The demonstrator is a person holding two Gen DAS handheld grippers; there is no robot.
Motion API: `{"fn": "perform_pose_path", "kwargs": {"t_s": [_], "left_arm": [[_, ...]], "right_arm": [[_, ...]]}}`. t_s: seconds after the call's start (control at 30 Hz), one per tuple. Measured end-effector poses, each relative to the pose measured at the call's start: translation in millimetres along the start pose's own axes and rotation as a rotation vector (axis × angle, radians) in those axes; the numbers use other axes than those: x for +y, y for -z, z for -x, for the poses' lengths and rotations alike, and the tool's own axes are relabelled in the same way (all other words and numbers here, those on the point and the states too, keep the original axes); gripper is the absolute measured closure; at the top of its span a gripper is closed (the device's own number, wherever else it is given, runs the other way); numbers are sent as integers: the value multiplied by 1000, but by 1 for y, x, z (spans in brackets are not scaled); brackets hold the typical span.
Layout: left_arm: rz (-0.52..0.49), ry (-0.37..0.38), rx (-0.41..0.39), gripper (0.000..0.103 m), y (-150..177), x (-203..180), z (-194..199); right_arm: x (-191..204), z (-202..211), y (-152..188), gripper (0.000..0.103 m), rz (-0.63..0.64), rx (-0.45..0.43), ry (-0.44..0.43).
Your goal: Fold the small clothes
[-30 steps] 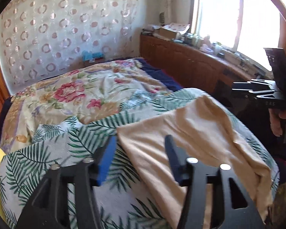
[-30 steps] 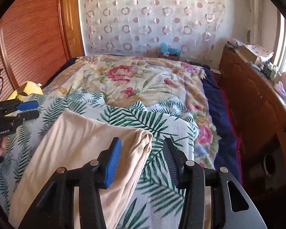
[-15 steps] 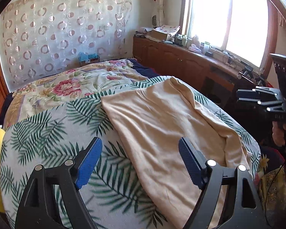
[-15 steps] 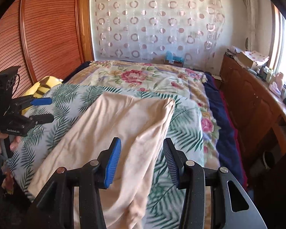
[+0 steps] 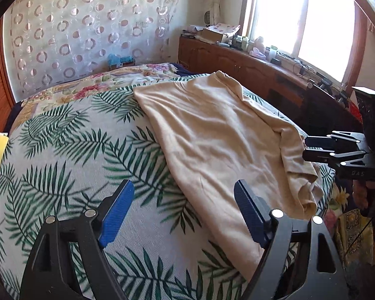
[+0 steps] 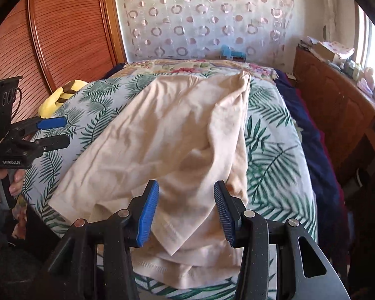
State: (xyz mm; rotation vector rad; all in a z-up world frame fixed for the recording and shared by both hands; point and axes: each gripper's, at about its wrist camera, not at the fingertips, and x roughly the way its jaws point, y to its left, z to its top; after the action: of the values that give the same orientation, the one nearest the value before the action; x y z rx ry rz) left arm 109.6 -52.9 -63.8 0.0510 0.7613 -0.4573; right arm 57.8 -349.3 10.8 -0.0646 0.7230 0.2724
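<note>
A cream garment [image 5: 212, 130] lies spread lengthwise on the palm-leaf bed sheet [image 5: 75, 150], its right edge folded over and bunched near the bed's side. My left gripper [image 5: 183, 185] hovers open and wide above the garment's near left edge, with nothing pinched. In the right wrist view the same garment [image 6: 175, 130] stretches away, a folded sleeve flap lying under my right gripper [image 6: 186, 184]. Its jaws stand half apart above the cloth without pressing it. Each gripper shows in the other's view: the left gripper [image 6: 53, 131] at the left, the right gripper [image 5: 306, 147] at the right.
A floral quilt [image 6: 187, 66] covers the far half of the bed, with a blue box [image 5: 120, 60] at the head. A yellow pillow [image 6: 60, 95] lies at the left side. A wooden cabinet [image 6: 337, 105] with clutter runs under the window; a slatted wardrobe door [image 6: 62, 25] stands left.
Both grippers drew back from the garment's far end toward its near edge. The left jaws widened. The garment now lies stretched out along the bed.
</note>
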Motion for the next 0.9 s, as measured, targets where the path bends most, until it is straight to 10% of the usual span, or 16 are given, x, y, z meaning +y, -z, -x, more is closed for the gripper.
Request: {"fn": "perform_pose_path", "kwargs": {"t_s": [0.33,0.43,0.53,0.9], "left_arm": [[1,9,33,20,23,-9,1],[-16,10,41,20,25,-16,-3],[-25,10,51,20,27,-20,-7],[-33,16,92,20,32,-26,-18]], "right_arm": [[12,-11,12,56,-21,34,46],[11,-5,13,95,-6,27,26],[7,6,18,102,6,0,26],[-8,36,37,101,-21,-54,30]]}}
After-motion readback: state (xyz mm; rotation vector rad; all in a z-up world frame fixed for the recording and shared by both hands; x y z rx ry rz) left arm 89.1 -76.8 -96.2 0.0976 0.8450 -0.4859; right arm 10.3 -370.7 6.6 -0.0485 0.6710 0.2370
